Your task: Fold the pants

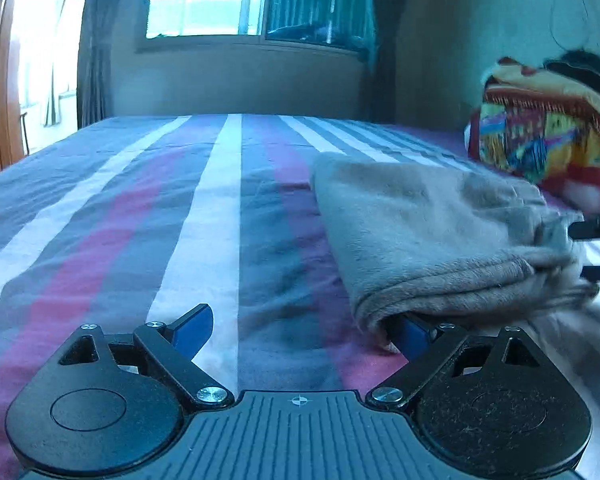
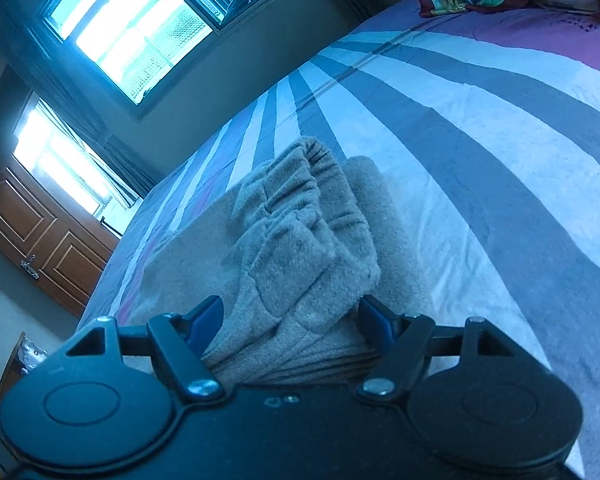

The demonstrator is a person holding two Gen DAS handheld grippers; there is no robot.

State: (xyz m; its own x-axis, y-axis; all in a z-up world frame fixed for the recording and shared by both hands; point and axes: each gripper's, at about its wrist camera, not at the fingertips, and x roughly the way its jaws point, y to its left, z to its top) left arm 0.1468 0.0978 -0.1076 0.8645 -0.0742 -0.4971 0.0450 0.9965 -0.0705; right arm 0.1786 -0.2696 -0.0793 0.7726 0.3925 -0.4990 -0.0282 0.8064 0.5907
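Pants (image 1: 432, 236) of soft grey fleece lie in a folded bundle on the striped bed (image 1: 204, 208), ahead and to the right of our left hand-held gripper (image 1: 300, 328). Its jaws stand wide apart; the right finger is tucked under the near edge of the bundle, the left finger is clear over the sheet, and nothing is pinched between them.

From the right wrist camera, the gathered waistband end of the pants rises directly in front of our right hand-held gripper (image 2: 290, 316), bunched up between its two blue-padded fingers. Cloth fills the gap, but we cannot tell whether the pads press on it or merely flank it.

We judge the folding to be far along: the garment is already doubled into a compact stack, and the step in hand looks like the last tidying or a final fold of the waistband end. The next move calls for a firm hold on that loose bunch, carrying it flat over the stack without dragging the layers beneath. A patterned pillow (image 1: 540, 144) sits beyond the bundle.
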